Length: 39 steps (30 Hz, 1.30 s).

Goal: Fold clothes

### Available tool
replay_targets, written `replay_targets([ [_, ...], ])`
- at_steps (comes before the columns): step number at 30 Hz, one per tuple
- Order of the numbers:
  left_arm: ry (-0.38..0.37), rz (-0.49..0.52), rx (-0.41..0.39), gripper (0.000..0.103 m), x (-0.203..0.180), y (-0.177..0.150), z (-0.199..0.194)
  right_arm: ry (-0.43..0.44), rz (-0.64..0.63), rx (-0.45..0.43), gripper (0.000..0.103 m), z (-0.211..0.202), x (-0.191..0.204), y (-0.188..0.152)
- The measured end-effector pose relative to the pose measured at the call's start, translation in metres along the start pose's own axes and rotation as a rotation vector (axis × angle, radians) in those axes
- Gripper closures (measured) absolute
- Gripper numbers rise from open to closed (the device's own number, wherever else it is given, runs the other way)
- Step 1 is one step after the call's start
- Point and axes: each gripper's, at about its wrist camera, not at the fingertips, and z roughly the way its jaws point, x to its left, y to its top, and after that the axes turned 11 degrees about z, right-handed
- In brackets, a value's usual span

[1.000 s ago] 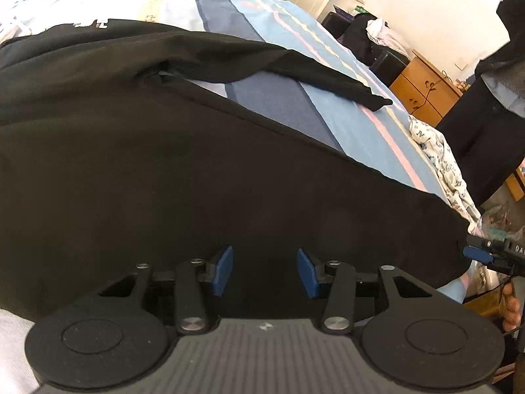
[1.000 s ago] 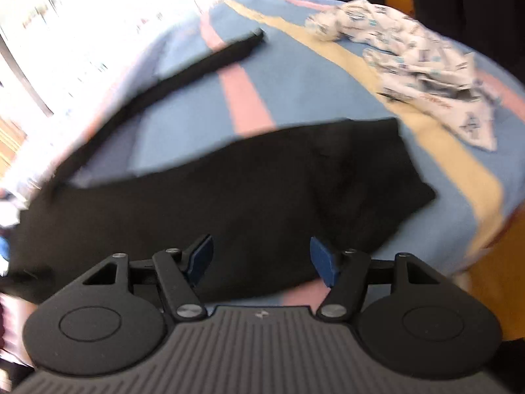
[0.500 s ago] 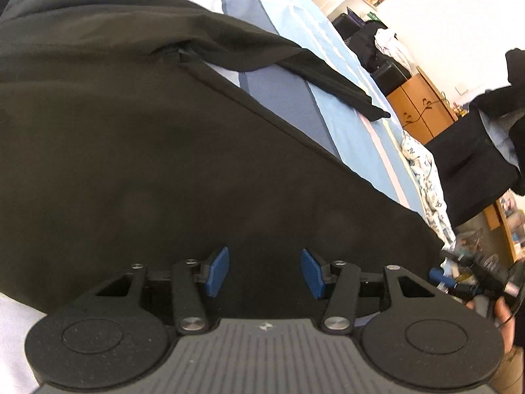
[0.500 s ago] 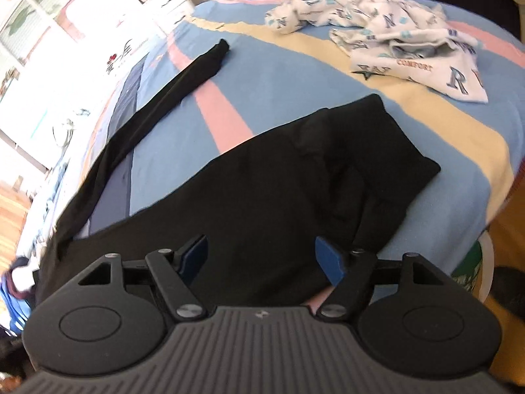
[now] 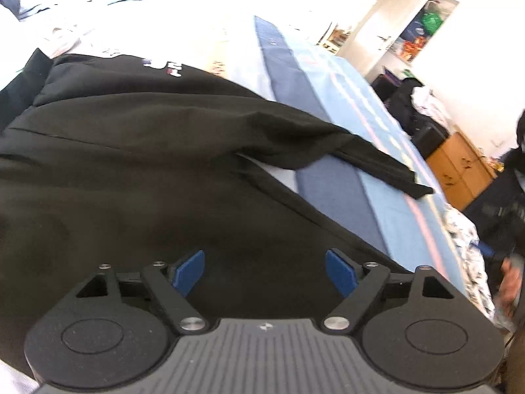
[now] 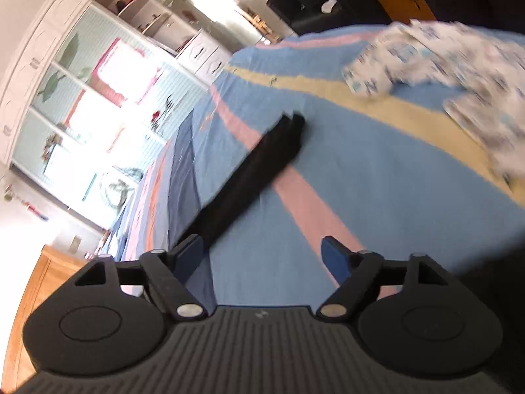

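Black cloth fills most of the left wrist view: a black long-sleeved garment (image 5: 137, 170) lies spread flat on the striped blue, pink and yellow bedspread (image 5: 377, 151), directly under and ahead of the left gripper (image 5: 265, 271). That gripper's blue-padded fingers (image 5: 188, 271) stand wide apart with only dark fabric showing in the gap between them, nothing pinched. The garment's body runs across the view, and its long black sleeve (image 5: 370, 161) reaches away ahead and to the right of the tongs, its cuff pointing toward the wooden drawer unit (image 5: 459, 170). A small white print shows near the garment's far edge, ahead and to the left.

In the right wrist view the right gripper (image 6: 259, 256) is likewise spread wide and empty, above the bedspread. The sleeve (image 6: 252, 177) lies as a straight narrow band with its long axis running from just beside the left finger (image 6: 188, 256) diagonally up and away, the cuff end pointing ahead and slightly right. A crumpled white patterned garment (image 6: 452, 65) sits well ahead to the right, apart from the sleeve, blurred. White shelving (image 6: 108, 75) stands beyond the bed to the left.
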Motion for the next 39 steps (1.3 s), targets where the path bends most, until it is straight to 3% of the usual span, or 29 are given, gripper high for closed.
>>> replay_targets([
  [4, 0.036, -0.027, 0.02, 0.019, 0.009, -0.003, 0.007, -0.035, -0.016, -0.043, 0.015, 0.055, 0.036, 0.045],
  [8, 0.045, 0.01, 0.04, 0.018, 0.012, 0.0, 0.013, -0.259, -0.218, -0.075, 0.013, 0.13, 0.081, 0.085],
  [11, 0.042, 0.033, 0.074, 0.017, 0.01, 0.008, 0.017, -0.336, -0.264, -0.018, 0.014, 0.172, 0.082, 0.095],
  [16, 0.059, 0.091, 0.084, 0.017, 0.005, 0.029, 0.018, -0.438, -0.31, 0.096, 0.026, 0.237, 0.077, 0.108],
  [17, 0.049, 0.089, 0.076, 0.017, 0.004, 0.033, 0.016, -0.458, -0.319, 0.119, 0.034, 0.25, 0.076, 0.111],
  [19, 0.029, 0.11, 0.069, 0.018, -0.003, 0.048, 0.017, -0.406, -0.277, 0.109, 0.035, 0.245, 0.074, 0.109],
  [21, 0.009, 0.214, 0.016, 0.018, -0.02, 0.075, 0.021, -0.28, -0.208, 0.106, 0.035, 0.221, 0.073, 0.098],
  [23, 0.048, 0.262, -0.012, 0.017, -0.03, 0.1, 0.031, -0.176, -0.2, 0.126, 0.032, 0.198, 0.069, 0.078],
  [24, 0.066, 0.235, -0.01, 0.018, -0.031, 0.109, 0.036, -0.179, -0.2, 0.114, 0.031, 0.192, 0.068, 0.071],
  [27, 0.047, 0.198, -0.022, 0.018, -0.034, 0.11, 0.038, -0.202, -0.222, 0.079, 0.031, 0.196, 0.07, 0.074],
  [29, 0.046, 0.179, 0.006, 0.018, -0.032, 0.098, 0.039, -0.336, -0.27, 0.058, 0.026, 0.212, 0.08, 0.088],
  [31, 0.053, 0.154, 0.045, 0.018, -0.027, 0.084, 0.041, -0.45, -0.21, 0.17, 0.026, 0.239, 0.078, 0.105],
  [32, 0.058, 0.144, 0.067, 0.018, -0.023, 0.078, 0.043, -0.465, -0.138, 0.209, 0.029, 0.245, 0.074, 0.113],
  [37, 0.067, 0.12, 0.129, 0.018, -0.007, 0.053, 0.049, -0.586, -0.034, 0.262, 0.025, 0.273, 0.069, 0.128],
  [39, 0.053, 0.11, 0.139, 0.018, 0.001, 0.045, 0.05, -0.615, -0.032, 0.292, 0.013, 0.288, 0.071, 0.128],
])
